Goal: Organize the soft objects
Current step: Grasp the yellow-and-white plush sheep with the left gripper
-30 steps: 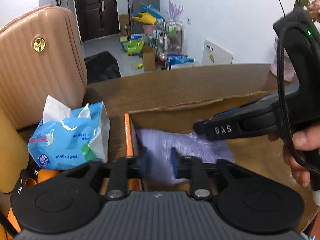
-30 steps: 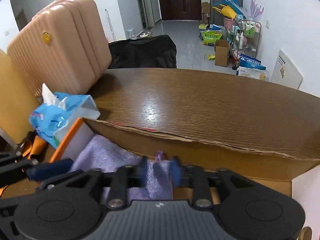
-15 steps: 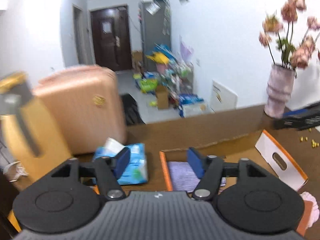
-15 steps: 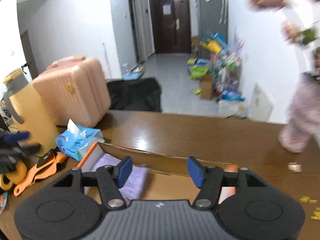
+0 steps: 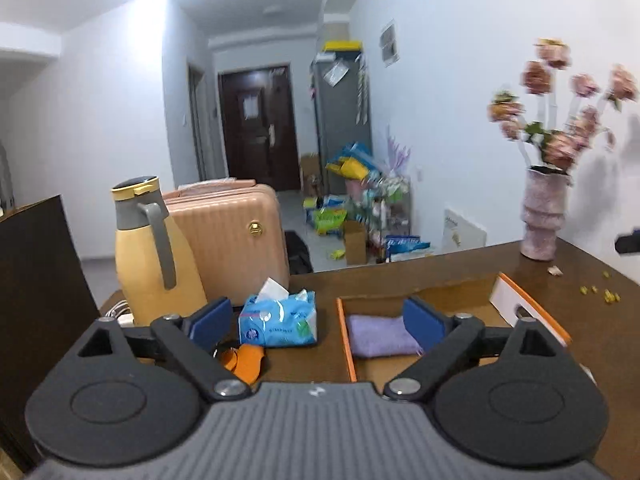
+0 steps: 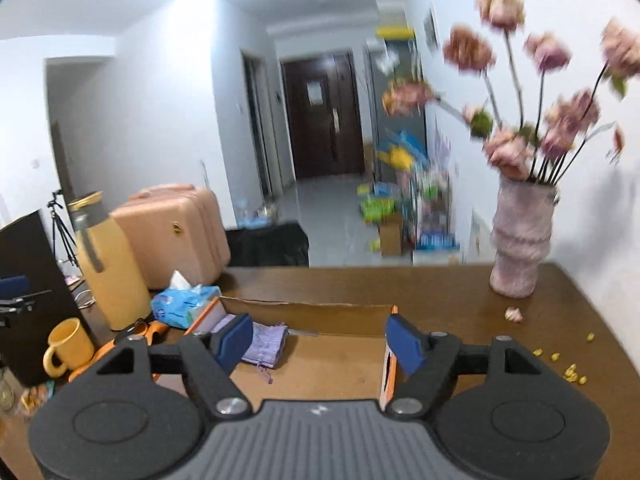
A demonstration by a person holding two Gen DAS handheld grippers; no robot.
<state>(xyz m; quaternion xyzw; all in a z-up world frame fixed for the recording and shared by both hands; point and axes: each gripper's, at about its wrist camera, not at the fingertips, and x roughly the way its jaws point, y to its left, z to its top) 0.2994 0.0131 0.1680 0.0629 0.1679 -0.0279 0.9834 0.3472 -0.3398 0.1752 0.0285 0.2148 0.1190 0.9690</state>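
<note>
While both tongs are hanging wide open and holding nothing above the brown surface [image 5: 400,284], the purple cloth [image 5: 382,335] is lying folded in the left end of the cardboard box [image 6: 316,364], just inside its orange wall. The left tongs [image 5: 318,318] are pointing over that wall, with the blue tissue pack [image 5: 278,318] sitting just left of the box. The right tongs [image 6: 320,338] are hanging over the box's bare middle, and a pink vase [image 6: 520,248] of flowers is standing far off to the right.
</note>
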